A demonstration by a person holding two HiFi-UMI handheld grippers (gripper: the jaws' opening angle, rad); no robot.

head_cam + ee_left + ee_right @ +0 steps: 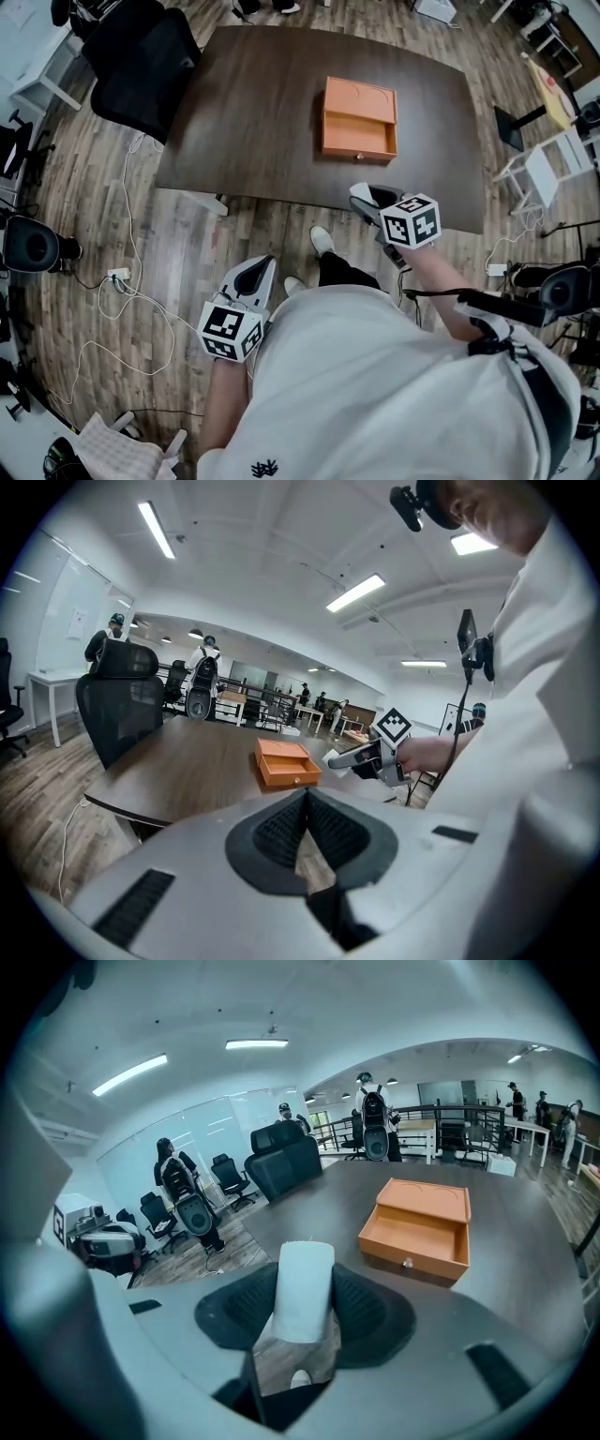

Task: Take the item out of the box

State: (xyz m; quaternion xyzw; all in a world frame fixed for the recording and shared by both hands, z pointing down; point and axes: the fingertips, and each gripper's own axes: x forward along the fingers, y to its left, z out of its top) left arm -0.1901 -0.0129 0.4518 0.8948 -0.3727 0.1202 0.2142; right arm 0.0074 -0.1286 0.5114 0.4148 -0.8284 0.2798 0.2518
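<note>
clamping a smooth white cylinder [305,1290] between ribbed black jaws

I see an orange box [359,120] on the dark brown desk [253,112]. The item [305,1290] in my right gripper [305,1314] is plain white, between black ribbed pads [246,1307]. That gripper and the left gripper [255,277] are pale grey, with cubes [412,221] patterned in black-and-white squares. The floor [141,272] is grey-brown wood plank, and the chair [141,66] is black.

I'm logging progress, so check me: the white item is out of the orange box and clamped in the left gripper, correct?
Wrong gripper: the right gripper clamps the white item, as the right gripper view shows; the left gripper is shut and empty. The item is indeed out of the orange box.
</note>
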